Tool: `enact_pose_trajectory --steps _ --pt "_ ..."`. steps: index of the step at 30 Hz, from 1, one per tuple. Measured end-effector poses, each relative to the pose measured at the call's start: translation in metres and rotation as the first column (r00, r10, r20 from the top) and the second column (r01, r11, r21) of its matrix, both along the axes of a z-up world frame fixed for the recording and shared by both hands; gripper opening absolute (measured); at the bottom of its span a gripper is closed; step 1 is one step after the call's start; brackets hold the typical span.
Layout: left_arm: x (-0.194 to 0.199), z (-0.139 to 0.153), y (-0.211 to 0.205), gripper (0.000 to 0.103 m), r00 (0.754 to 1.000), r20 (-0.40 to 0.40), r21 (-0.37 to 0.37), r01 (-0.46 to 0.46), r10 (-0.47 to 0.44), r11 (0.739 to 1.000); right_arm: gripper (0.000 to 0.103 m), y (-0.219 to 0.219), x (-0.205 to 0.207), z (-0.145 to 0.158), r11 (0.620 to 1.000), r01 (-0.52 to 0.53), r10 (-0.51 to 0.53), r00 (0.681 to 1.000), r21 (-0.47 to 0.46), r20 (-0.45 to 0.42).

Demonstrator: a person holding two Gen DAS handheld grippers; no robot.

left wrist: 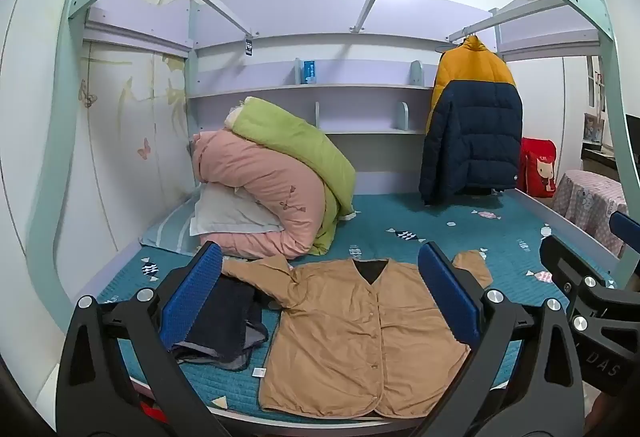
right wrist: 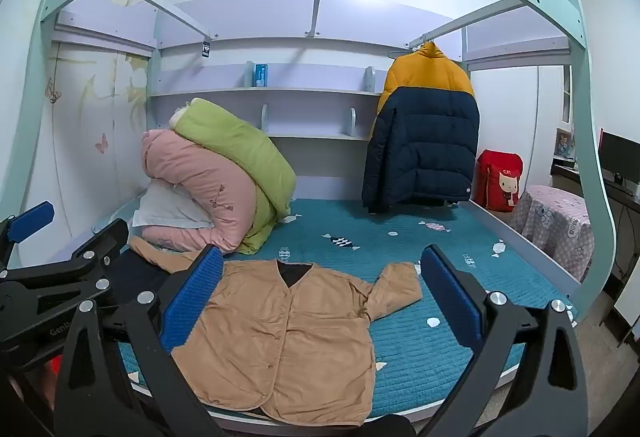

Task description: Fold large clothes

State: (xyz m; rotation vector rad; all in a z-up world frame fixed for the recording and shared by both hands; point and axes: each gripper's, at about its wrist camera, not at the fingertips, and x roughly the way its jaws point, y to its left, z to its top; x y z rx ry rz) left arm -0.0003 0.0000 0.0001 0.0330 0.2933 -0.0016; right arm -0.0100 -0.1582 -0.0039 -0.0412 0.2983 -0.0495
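A tan buttoned jacket lies flat, front up, on the teal bed, sleeves spread. It also shows in the right wrist view. My left gripper is open and empty, held above the jacket near the bed's front edge. My right gripper is open and empty, also above the jacket. The right gripper shows at the right edge of the left wrist view. The left gripper shows at the left edge of the right wrist view.
A dark folded garment lies left of the jacket. Rolled pink and green quilts with a pillow sit at the back left. A yellow and navy puffer jacket hangs at the back right. A red bag and covered table stand right.
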Motion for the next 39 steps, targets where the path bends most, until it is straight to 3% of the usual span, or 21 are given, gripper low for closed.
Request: enact_pose_trajectory --steps 39 --pt "-0.003 0.000 0.000 0.099 1.000 0.019 0.002 -0.009 0.009 1.000 0.096 -0.002 -0.002 -0.001 1.000 0.001 -0.001 1.000 0.008 0.014"
